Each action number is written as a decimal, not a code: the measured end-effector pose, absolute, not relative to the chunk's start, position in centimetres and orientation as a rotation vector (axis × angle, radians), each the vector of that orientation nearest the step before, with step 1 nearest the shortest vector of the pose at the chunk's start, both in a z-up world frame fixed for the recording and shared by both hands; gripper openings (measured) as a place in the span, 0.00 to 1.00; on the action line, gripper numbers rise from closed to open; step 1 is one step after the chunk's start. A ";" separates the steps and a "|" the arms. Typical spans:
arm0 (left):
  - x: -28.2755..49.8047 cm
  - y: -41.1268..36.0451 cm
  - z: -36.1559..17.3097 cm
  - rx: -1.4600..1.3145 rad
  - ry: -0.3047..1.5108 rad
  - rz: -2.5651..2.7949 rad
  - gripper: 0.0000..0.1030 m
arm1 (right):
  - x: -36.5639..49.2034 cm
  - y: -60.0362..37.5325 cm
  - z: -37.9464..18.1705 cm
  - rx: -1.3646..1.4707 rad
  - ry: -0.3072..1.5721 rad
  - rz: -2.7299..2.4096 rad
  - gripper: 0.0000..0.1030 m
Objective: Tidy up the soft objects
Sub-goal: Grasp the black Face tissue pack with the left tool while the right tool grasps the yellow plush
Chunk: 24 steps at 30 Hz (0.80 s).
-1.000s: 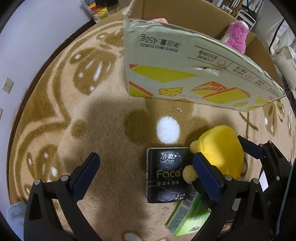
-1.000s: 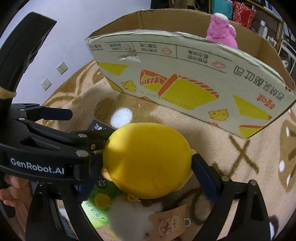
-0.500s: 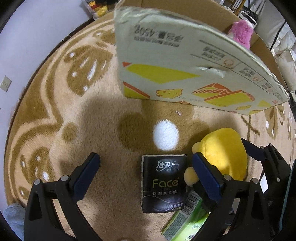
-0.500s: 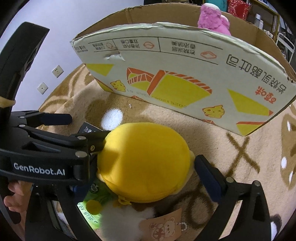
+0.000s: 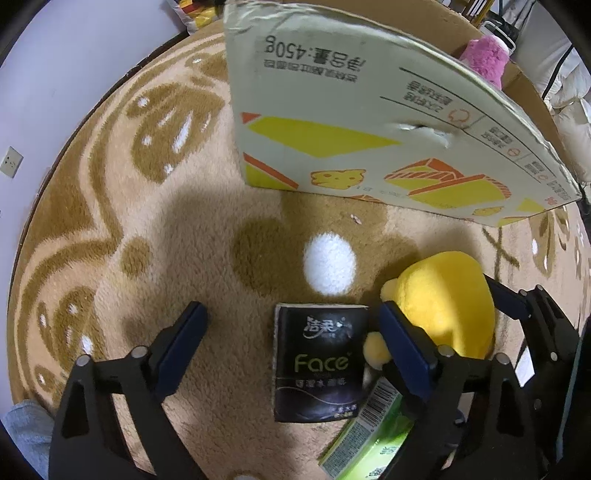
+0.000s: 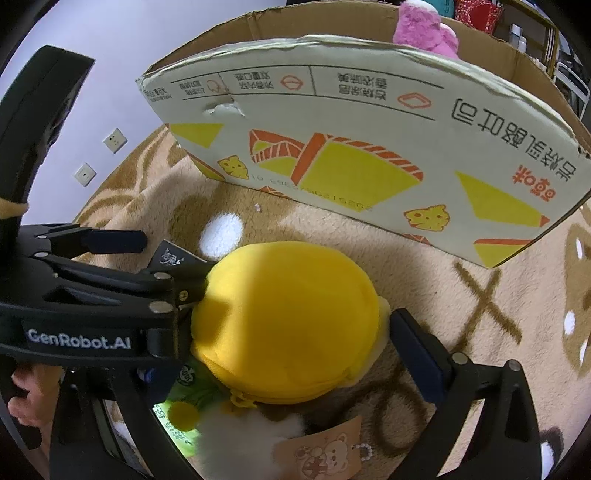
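Observation:
A yellow plush toy (image 6: 288, 325) sits between the fingers of my right gripper (image 6: 291, 332), which is shut on it just above the rug; it also shows at the right of the left wrist view (image 5: 447, 306). My left gripper (image 5: 291, 347) is open and empty, low over a black tissue pack (image 5: 321, 365) lying on the rug. A green tissue pack (image 5: 365, 443) lies beside it, partly under the plush. A pink plush (image 6: 424, 33) sits inside the cardboard box (image 6: 369, 147) ahead.
The open cardboard box (image 5: 369, 122) stands on a round tan patterned rug (image 5: 129, 221). A white wall with sockets (image 6: 114, 138) is to the left. A paper tag (image 6: 325, 454) hangs from the yellow plush. Furniture stands behind the box.
Both grippers have moved closer to the box, which looks larger. The right gripper still holds the yellow plush; the left stays open over the black pack.

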<state>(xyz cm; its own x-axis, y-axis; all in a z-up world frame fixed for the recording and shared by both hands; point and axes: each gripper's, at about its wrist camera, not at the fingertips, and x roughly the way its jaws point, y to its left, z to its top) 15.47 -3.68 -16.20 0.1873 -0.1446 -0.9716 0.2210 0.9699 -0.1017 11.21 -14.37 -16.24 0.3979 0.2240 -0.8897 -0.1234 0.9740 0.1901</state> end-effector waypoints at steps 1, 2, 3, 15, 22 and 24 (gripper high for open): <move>15.4 -3.7 -16.2 0.063 1.360 -0.259 0.83 | 11.3 -14.4 -16.3 0.105 1.143 0.220 1.00; 15.3 -3.9 -16.0 0.059 1.362 -0.263 0.81 | 11.3 -14.3 -16.3 0.106 1.144 0.220 1.00; 15.2 -3.8 -15.9 0.055 1.364 -0.269 0.79 | 11.2 -14.3 -16.3 0.104 1.144 0.221 1.00; 13.7 -2.6 -15.3 0.101 1.325 -0.218 0.47 | 10.9 -14.5 -16.2 0.114 1.136 0.228 1.00; 12.6 -0.6 -13.3 0.052 1.231 -0.162 0.46 | 10.2 -15.1 -15.5 0.144 1.117 0.236 0.96; 11.9 -0.4 -12.4 0.034 1.205 -0.163 0.46 | 10.0 -15.5 -15.2 0.170 1.106 0.238 0.94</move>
